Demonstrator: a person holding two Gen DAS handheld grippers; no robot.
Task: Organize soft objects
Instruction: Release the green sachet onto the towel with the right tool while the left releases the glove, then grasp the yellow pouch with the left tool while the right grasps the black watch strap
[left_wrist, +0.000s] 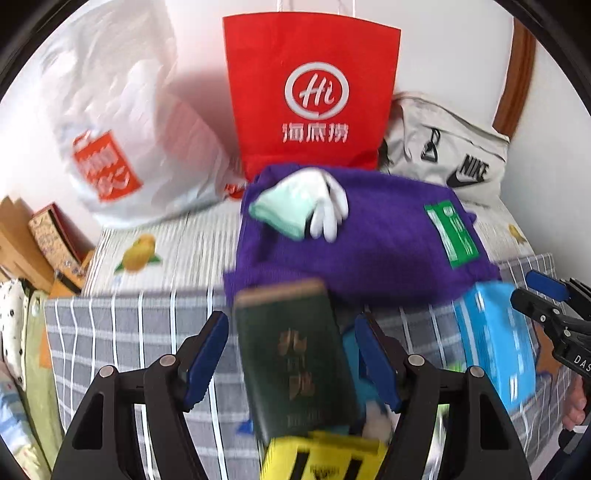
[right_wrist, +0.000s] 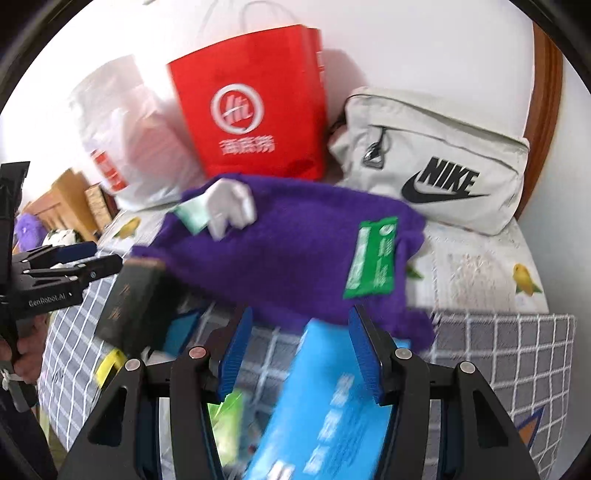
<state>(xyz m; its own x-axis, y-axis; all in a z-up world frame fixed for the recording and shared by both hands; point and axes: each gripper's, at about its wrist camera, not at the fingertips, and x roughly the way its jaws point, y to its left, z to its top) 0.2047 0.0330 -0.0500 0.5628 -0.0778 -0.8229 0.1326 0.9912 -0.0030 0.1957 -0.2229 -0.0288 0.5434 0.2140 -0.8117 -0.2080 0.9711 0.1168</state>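
A purple knitted garment (left_wrist: 369, 240) (right_wrist: 295, 251) lies on the bed, with a white glove (left_wrist: 325, 199) (right_wrist: 232, 206), a mint cloth (left_wrist: 284, 210) and a green tissue pack (left_wrist: 452, 232) (right_wrist: 373, 258) on top. My left gripper (left_wrist: 291, 319) hangs open above a blurred dark green book (left_wrist: 291, 362), its pads clear of it. A yellow item (left_wrist: 321, 458) lies nearer. My right gripper (right_wrist: 301, 312) is open over a blurred blue pack (right_wrist: 332, 406), not pressing on it. Each gripper shows at the edge of the other's view, the right gripper (left_wrist: 522, 286) and the left gripper (right_wrist: 107, 254).
A red paper bag (left_wrist: 314, 92) (right_wrist: 251, 110), a white plastic bag (left_wrist: 118, 129) and a grey Nike bag (right_wrist: 436, 162) stand against the wall. A grey plaid blanket (left_wrist: 129, 332) covers the near bed. Cardboard boxes (left_wrist: 22, 240) sit at far left.
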